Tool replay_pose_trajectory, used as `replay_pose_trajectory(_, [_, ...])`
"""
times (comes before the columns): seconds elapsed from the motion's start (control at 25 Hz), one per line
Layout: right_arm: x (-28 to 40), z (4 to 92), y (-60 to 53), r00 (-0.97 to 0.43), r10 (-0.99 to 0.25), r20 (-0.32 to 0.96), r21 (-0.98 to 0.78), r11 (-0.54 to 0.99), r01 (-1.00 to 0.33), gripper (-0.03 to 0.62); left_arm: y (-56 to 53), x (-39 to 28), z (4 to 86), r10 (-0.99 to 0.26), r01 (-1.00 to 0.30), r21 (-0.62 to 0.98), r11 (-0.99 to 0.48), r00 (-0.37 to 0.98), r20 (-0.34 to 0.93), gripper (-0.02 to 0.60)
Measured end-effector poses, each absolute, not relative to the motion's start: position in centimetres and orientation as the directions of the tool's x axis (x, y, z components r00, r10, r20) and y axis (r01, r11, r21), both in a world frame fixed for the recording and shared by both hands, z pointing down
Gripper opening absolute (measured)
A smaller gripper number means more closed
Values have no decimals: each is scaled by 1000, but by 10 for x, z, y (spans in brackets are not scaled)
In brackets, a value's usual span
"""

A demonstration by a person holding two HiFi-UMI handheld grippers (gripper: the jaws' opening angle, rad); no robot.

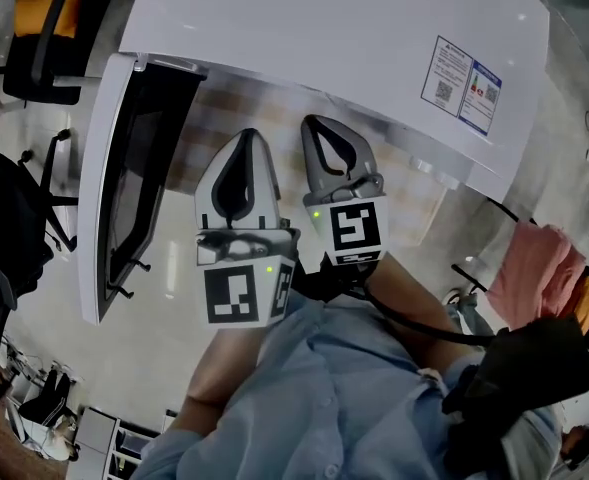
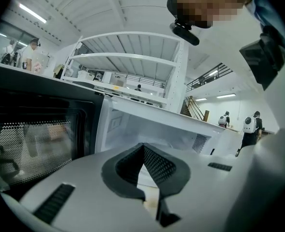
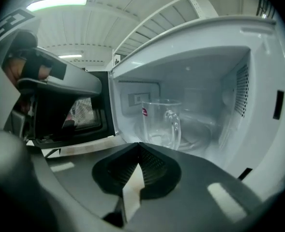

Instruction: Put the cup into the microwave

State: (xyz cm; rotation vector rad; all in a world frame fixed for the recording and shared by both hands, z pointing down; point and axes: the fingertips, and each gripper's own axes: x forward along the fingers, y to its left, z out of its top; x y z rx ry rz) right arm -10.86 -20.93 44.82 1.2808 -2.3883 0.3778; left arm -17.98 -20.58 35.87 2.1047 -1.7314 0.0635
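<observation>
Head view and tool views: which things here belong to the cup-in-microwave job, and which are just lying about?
Job: glass cup, standing inside the microwave; its open door.
Lying about: office chairs; pink cloth; white shelving.

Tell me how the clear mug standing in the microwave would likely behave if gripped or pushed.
The mug looks like clear glass: probably rigid, smooth and somewhat slippery, and breakable if knocked against the microwave wall. It stands upright and looks fairly wide, so a low push would likely slide it, not tip it.
</observation>
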Motion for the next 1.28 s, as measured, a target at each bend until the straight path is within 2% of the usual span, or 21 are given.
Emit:
replay_pose_trajectory(0.8, [-97,467,-261,-382,-759,527,-10,444,-896,2,-239,-198,377,-920,-940,310,-140,240,310,6])
replay_pose_trajectory(1.28, [-100,464,-250,-413,-746,523,-34,466,-884,3,-229,-200,371,-926,-946,298,-125,219,308,6])
